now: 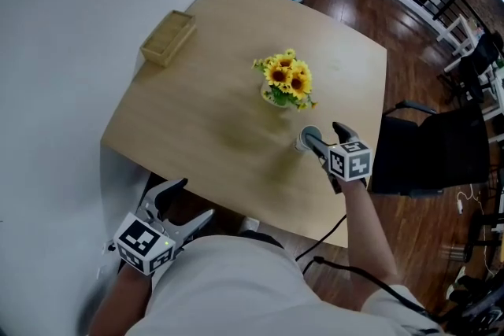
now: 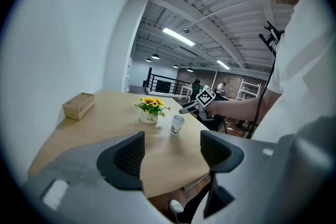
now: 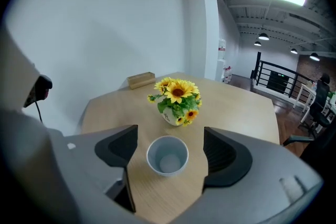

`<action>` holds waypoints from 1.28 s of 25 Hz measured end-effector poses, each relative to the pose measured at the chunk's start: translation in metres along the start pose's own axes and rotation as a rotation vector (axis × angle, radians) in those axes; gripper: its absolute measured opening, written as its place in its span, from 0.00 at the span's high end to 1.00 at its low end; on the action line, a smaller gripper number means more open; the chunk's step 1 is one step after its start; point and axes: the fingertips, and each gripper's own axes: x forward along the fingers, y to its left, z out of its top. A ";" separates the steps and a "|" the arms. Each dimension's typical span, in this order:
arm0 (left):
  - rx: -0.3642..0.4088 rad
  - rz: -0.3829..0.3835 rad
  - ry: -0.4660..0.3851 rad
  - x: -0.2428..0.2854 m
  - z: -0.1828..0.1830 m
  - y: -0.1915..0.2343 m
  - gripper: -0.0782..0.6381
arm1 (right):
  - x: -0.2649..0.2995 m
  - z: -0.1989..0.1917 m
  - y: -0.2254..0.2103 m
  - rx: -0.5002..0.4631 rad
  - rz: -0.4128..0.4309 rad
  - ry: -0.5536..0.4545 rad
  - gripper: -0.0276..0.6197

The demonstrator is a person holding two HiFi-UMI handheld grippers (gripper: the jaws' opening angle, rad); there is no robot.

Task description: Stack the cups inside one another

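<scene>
Right gripper (image 3: 169, 148) open around the cup (image 3: 167, 154), nothing grabbed

Its jaws stand wide apart with a gap either side of the white cup, which sits upright on the table (image 1: 205, 122) just on the person's side of the sunflower pot (image 3: 176, 99). Only this gripper's view looks down inside, and it's empty. Head view adds the left gripper (image 1: 193, 199), jaws spread on nothing, well away from the pot past the table's near edge
</scene>
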 end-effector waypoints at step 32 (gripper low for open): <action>0.168 -0.386 0.038 -0.133 -0.058 0.009 0.40 | -0.285 -0.102 0.267 0.286 -0.343 -0.243 0.36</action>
